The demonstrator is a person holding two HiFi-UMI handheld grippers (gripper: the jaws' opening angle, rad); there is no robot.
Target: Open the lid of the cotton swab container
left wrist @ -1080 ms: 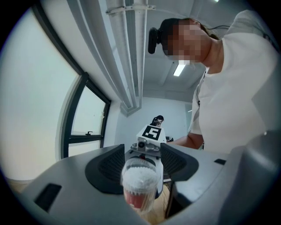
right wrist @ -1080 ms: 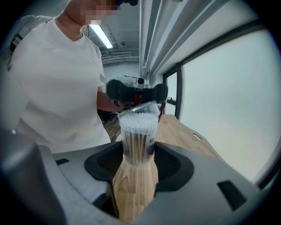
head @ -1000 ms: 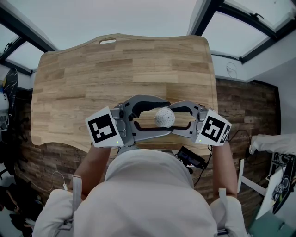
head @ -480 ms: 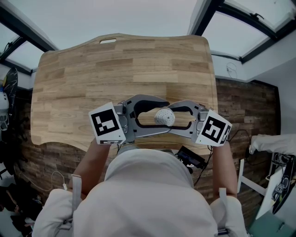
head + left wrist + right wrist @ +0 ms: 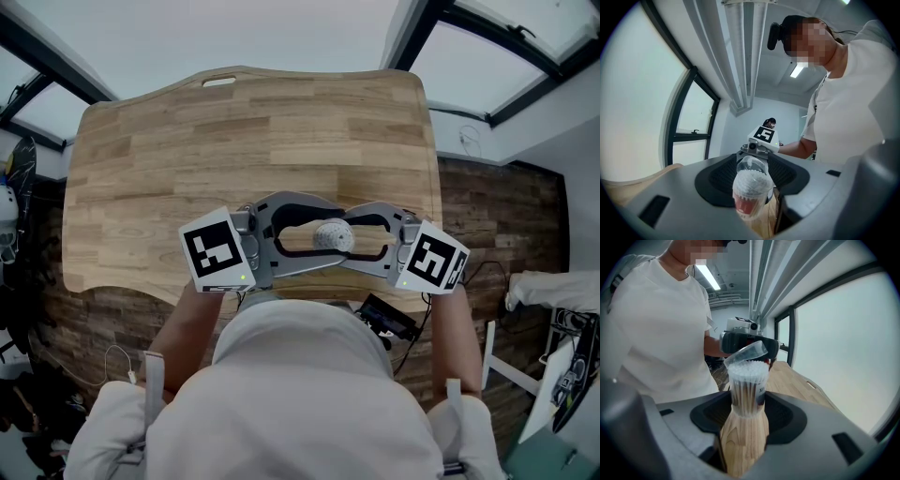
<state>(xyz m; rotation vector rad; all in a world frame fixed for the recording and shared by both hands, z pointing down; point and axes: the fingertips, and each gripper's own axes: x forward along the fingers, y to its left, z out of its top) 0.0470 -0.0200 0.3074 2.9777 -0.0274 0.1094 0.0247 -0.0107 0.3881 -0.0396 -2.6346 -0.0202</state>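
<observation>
Right gripper is clamped on the lower body of the cotton swab container, holding it tipped over the desk's near edge. It looks like thin clear plastic, so probably light, slick and squashy: pinch low and gently. The left gripper's 2 jaws have just been closing around the half-raised lid, not pressing yet.

Left forearm and right forearm bent inward before chest. Grippers face each other, tips nearly meeting. Right gripper tilted a little down, jaws clamped on cotton swab container. Left gripper level, jaws just been closing, container top between them; pads seem not pressing yet.
</observation>
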